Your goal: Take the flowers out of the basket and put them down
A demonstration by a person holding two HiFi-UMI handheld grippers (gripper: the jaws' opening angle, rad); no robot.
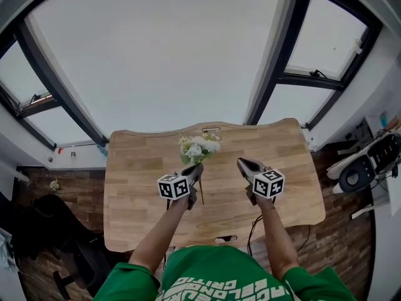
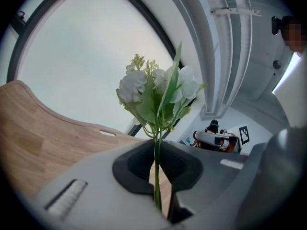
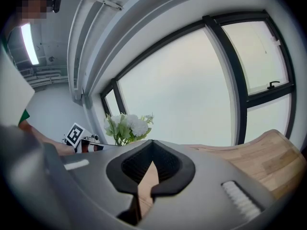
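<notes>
From where I stand, the left gripper pinches the thin green stem of a small bunch of white flowers, its jaws nearly together on it low down. The blooms stand up and forward of the jaw tips, over the middle of the wooden table and clear of its surface. I see no basket anywhere on the table, so the lifting-out looks done and the step in hand seems to be the putting down. To do that well, I would bring the bunch low and tip it until the heads and the stem both lie on bare wood. Only then should the jaws part, and only a little, since the stem is so slender. Letting go while the flowers are in the air would likely make them drop and roll. The right gripper has its jaws closed with nothing between them, only table showing beyond, and it should stay off to its side. Both bare forearms reach out from a green shirt over the near half of the table. The two grippers sit side by side and apart, pointing away from the person and slightly downward, marker cubes on top.
</notes>
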